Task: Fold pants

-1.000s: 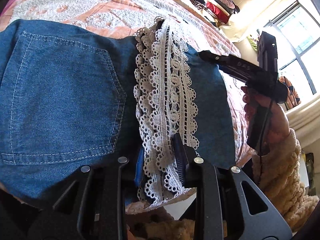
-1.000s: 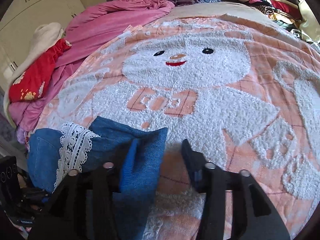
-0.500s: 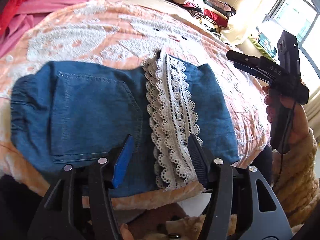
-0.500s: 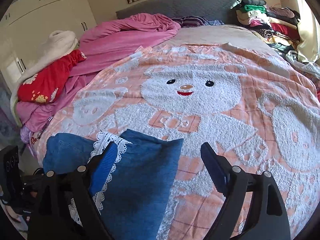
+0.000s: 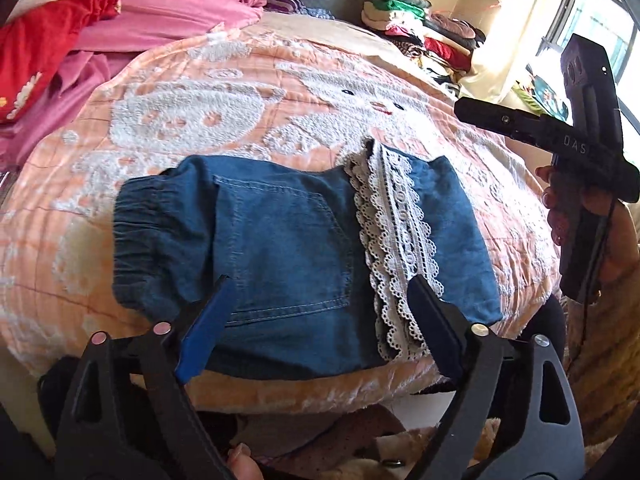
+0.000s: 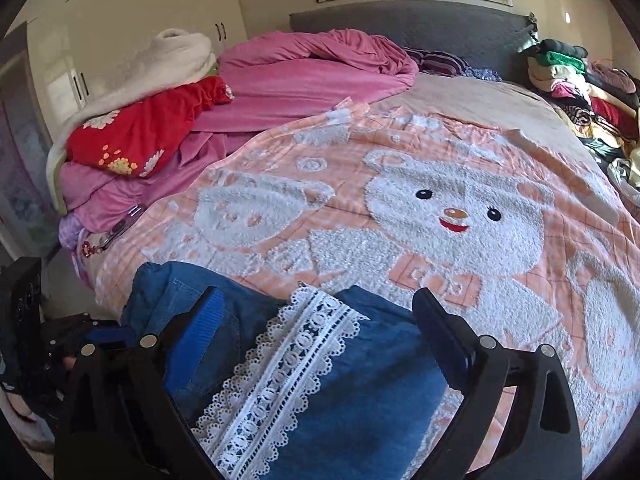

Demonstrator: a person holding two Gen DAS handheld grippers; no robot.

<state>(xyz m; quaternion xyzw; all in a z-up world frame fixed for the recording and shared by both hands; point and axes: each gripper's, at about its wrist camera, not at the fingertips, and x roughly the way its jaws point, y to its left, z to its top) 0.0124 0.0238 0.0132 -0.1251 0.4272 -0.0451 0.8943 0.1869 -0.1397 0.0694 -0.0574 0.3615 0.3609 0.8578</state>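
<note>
The blue denim pants (image 5: 280,240) lie folded in a compact rectangle on the peach teddy-bear blanket (image 5: 248,92), near the bed's front edge. A white lace trim (image 5: 396,232) runs across the top layer. My left gripper (image 5: 320,284) hovers above the near edge of the pants, its jaws opening and gripping nothing. My right gripper (image 6: 318,294) hangs over the lace trim (image 6: 288,368) and denim (image 6: 360,400), its jaws also opening, pads clear of the cloth. A hand (image 5: 580,216) carrying the right gripper shows at the right of the left wrist view.
A pink duvet (image 6: 312,76), a red flowered cloth (image 6: 148,128) and a white blanket (image 6: 168,56) are heaped at the back left. Stacked clothes (image 6: 576,76) line the back right. A phone (image 6: 120,228) lies by the bed's left edge. A window (image 5: 592,12) is at the right.
Both grippers let go of the pants, spread wide and drew up and back from the bed. The folded pants stay flat on the blanket.
</note>
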